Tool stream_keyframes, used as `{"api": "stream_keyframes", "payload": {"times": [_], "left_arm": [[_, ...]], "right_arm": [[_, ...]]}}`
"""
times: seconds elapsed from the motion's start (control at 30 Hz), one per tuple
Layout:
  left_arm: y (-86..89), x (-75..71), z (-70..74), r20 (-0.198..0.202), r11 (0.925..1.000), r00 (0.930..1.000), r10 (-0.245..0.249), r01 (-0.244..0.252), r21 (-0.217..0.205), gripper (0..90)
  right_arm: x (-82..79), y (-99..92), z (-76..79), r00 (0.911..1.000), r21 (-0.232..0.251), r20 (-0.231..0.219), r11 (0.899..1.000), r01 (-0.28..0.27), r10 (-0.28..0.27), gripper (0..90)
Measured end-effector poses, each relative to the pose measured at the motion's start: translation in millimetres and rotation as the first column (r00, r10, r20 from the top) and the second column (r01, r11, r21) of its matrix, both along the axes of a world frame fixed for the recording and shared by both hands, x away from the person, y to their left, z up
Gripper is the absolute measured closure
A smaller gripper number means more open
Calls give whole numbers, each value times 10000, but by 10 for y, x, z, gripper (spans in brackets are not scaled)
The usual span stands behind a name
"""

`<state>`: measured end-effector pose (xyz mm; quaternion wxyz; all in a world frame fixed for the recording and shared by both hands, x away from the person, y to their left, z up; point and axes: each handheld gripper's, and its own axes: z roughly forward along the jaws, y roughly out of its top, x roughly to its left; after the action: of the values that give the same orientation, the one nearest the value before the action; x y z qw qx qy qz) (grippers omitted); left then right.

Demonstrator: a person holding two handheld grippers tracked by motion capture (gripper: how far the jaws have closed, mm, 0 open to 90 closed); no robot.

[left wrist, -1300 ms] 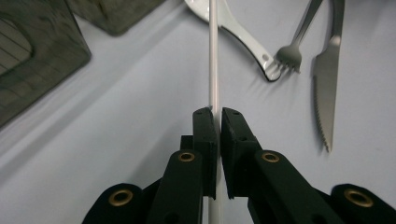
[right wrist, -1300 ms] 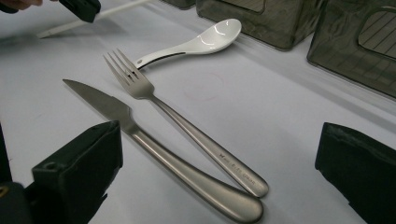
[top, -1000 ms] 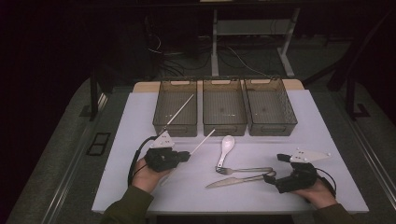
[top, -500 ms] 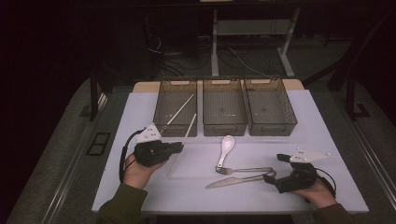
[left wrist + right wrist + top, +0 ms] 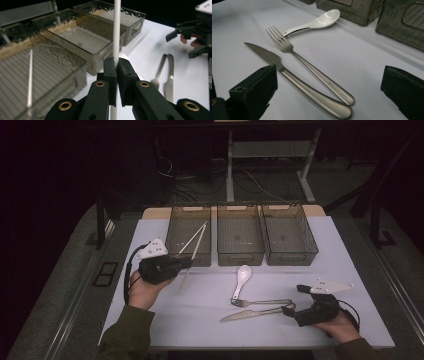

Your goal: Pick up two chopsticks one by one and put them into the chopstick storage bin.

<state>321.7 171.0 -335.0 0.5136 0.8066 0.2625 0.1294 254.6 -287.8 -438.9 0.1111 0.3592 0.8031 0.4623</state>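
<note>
The white tabletop (image 5: 350,260) stands in a dark room, with three grey bins along its far edge. Taking the left bin (image 5: 188,226) as landmark: just in front of it, the left hand-held gripper (image 5: 185,263) is clenched on a white chopstick (image 5: 116,30), which slants over the bin's front wall. Inside this bin lies a second chopstick (image 5: 30,77). Far to the right of the bin, the right hand-held gripper (image 5: 289,310) is released, its jaws wide beside the knife (image 5: 294,80) and fork (image 5: 312,70).

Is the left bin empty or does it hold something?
Not empty. One white chopstick lies inside the left bin; a second chopstick is clamped in the left claw beside it.
</note>
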Motion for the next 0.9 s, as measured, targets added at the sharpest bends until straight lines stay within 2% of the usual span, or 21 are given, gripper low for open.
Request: {"api": "stream_keyframes", "payload": {"times": [0.07, 0.1, 0.13, 0.23, 0.63, 0.73, 0.9], "left_arm": [[1, 57, 71, 75, 10000, 10000, 33, -32, -25, 847], [4, 89, 105, 124, 10000, 9999, 38, -37, -25, 847], [7, 125, 141, 128, 10000, 9999, 31, -30, -26, 847], [19, 243, 232, 165, 9999, 9998, 120, -118, -78, 847], [-1, 802, 559, 360, 9988, 9982, 486, -488, 58, 847], [-21, 958, 607, 327, 9978, 9973, 660, -662, 42, 847], [-93, 1178, 580, 153, 9947, 9957, 916, -922, 451, 847]], "right_arm": [[0, -1, 0, 10000, -10, 5, 10000, -24, 24, 8], [9, -5, -2, 9999, -29, 151, 10000, -40, 40, 7], [-2, -2, 2, 10000, 11, -23, 10000, 8, -8, 7], [-1, -7, 3, 10000, 19, 3, 10000, -4, 4, 7], [2, -11, 1, 10000, 44, 29, 10000, -11, 11, 7], [-1, -14, 5, 10000, 80, 24, 10000, 16, -16, 8], [-2, -15, 4, 10000, 76, 34, 10000, -13, 12, 8]]}}
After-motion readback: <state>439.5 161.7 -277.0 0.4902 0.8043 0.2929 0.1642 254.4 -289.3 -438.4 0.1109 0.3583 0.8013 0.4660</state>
